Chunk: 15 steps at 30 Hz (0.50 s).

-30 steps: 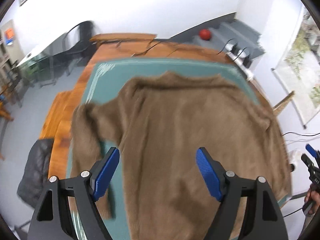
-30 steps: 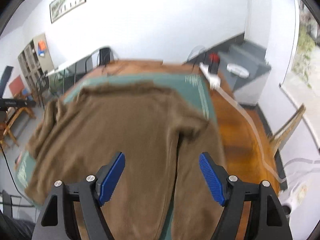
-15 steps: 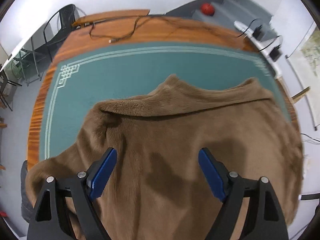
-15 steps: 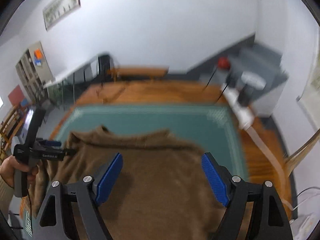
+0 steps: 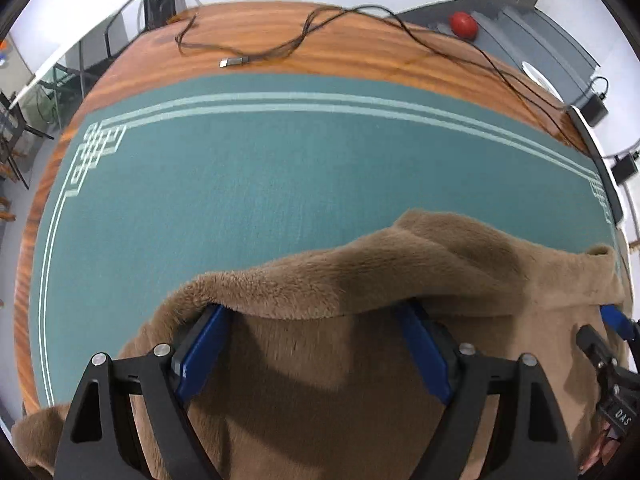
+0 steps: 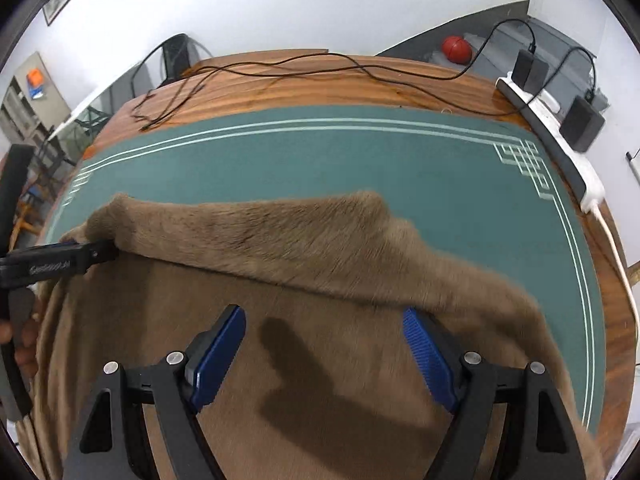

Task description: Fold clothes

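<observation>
While both pairs of blue-padded fingers stand wide apart, the left gripper has its tips tucked under the raised fuzzy edge of the brown fleece sweater, clamping nothing. Over on the right gripper, one fingertip pokes beneath that same folded edge, the other hovers over flat fabric. The sweater lies spread on the near half of the green mat with pale border lines, covering the round wooden desk. Beyond it, a black cable trails across the wood.
</observation>
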{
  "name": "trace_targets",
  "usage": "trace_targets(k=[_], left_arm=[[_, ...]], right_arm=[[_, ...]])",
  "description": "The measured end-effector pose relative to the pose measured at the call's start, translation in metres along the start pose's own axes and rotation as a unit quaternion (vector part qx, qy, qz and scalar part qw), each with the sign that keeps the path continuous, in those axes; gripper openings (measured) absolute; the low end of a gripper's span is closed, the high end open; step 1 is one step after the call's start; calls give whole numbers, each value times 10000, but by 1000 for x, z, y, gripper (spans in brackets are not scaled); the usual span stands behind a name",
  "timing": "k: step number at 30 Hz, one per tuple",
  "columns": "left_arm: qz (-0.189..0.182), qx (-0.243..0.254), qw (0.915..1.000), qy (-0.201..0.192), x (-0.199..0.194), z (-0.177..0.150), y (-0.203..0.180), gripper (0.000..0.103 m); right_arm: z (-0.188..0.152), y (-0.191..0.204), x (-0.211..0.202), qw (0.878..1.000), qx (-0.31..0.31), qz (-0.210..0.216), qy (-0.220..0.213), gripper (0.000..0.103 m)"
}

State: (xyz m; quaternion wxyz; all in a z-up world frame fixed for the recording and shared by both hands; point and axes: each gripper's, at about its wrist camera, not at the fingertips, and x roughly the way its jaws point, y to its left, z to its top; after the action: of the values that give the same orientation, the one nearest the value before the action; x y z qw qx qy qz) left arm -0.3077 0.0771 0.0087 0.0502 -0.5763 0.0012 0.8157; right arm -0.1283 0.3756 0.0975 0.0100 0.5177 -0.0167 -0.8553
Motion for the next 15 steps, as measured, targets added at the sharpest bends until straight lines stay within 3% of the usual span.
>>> trace_targets(k=[4,8,13,15], left_arm=[[-33,-198,9994,-288,1,7,-1,90],[19,165,9989,-435,0,6,-6,94],[-393,352,9981,-303,-19,4,12,95],[-499,428,9971,-375,-37,-3,16,95]], right_arm=[[18,-7,24,9998,144,-97,112,84],[17,-2,28,9997,-20,-260,-36,89],[14,-3,5,9996,31,-158,-217,89],[-9,6,-10,9998,-90,-5,-163,89]])
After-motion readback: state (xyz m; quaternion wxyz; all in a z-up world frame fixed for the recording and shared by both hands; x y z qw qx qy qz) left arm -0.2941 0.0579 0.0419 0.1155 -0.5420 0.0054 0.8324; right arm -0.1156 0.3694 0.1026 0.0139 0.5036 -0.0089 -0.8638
